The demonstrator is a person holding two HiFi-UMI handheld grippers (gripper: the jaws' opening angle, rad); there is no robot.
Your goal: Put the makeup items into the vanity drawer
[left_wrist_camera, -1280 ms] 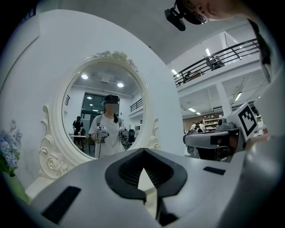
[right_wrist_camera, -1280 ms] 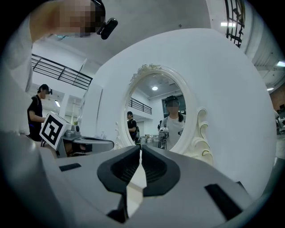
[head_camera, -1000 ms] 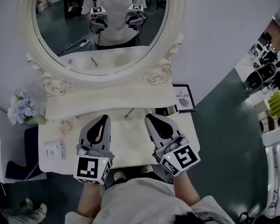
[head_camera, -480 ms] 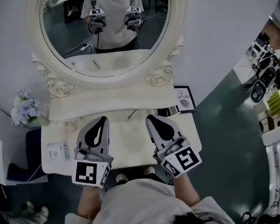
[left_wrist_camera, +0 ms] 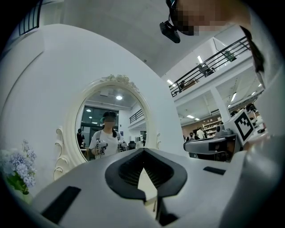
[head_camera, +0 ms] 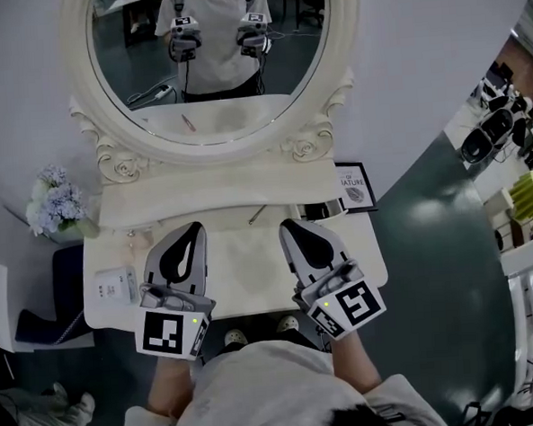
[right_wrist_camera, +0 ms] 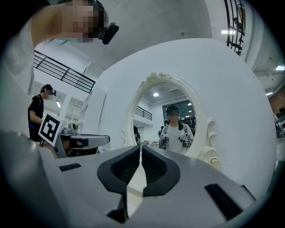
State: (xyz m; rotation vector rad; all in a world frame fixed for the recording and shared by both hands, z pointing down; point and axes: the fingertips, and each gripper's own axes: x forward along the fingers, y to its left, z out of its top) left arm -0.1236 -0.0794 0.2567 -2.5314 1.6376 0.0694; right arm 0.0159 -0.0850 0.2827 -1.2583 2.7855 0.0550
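- Head view: I see no drawer; I judge it sits under the front edge of the table (head_camera: 242, 259), at 6 o'clock, hidden by the person's body.
- The makeup is on the top: a thin stick (head_camera: 256, 214) near the back edge at 12 o'clock, and a small box (head_camera: 113, 284) at 9 o'clock. A small item beside the left tip is too blurred to name.
- I judge the stick to be light, stiff and quick to roll, so I'd pinch it across its middle. The box looks light and may crush, so I'd take it by its narrow sides with little force.
- The left gripper (head_camera: 195, 228) and right gripper (head_camera: 291, 224) hang side by side over the top. Both point to 12 o'clock at the mirror (head_camera: 220, 120), with the marker cubes back by the body. Neither touches an item.
- Left gripper view: the left gripper (left_wrist_camera: 143, 152) lies about level, jaws closed tip to tip with nothing between them, and the mirror (left_wrist_camera: 111, 129) stands at 11 o'clock.
- Right gripper view: the right gripper (right_wrist_camera: 140, 148) is level too, jaws together and empty, with the mirror (right_wrist_camera: 171, 120) at 1 o'clock.
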